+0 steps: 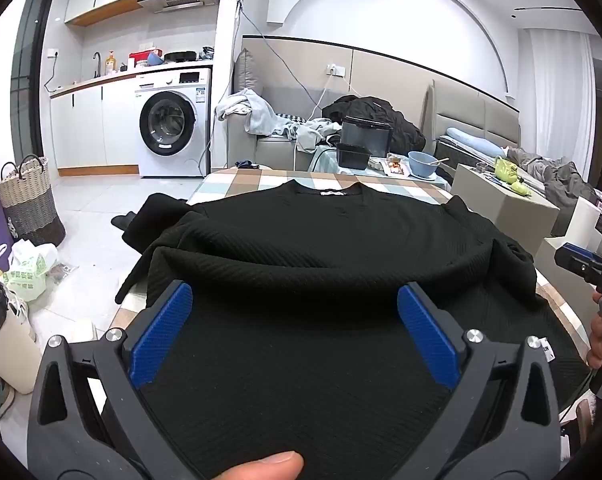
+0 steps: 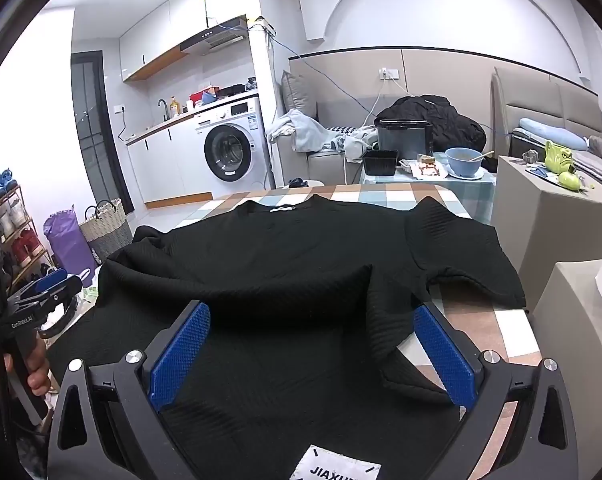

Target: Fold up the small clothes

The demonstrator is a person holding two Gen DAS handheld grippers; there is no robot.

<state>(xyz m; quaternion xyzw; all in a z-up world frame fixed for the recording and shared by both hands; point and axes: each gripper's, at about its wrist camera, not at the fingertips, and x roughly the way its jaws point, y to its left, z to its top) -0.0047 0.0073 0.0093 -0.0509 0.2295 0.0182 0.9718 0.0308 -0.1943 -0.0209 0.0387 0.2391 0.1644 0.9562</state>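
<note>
A black ribbed top (image 1: 313, 240) is lying spread on a surface (image 2: 513, 320) covered with a checked cloth, its neckline and white neck label pointing away from the cameras toward the sofa beyond. The near part of the top is rising in a soft hump across the middle, probably a lower edge already turned up over the body, though the exact fold is hard to read in the black fabric. One sleeve is trailing off the far left edge of the surface, as seen from the person's place; the other is lying flat on the right side of the top, its tip curling onto bare checked cloth. The left gripper (image 1: 295, 322) is hovering low over the near left part of the top, its blue-padded jaws standing wide apart and gripping nothing, with only flat fabric showing between them. The right gripper (image 2: 313, 342) is hovering over the near right part of the top, above the sleeve edge, its jaws equally wide and empty. Both are tilting slightly downward, likely because the person is lining up for fresh grips on the top. A white label reading "JIAXUN" (image 2: 335, 466) is showing at the near edge of the top, just below the right gripper.
</note>
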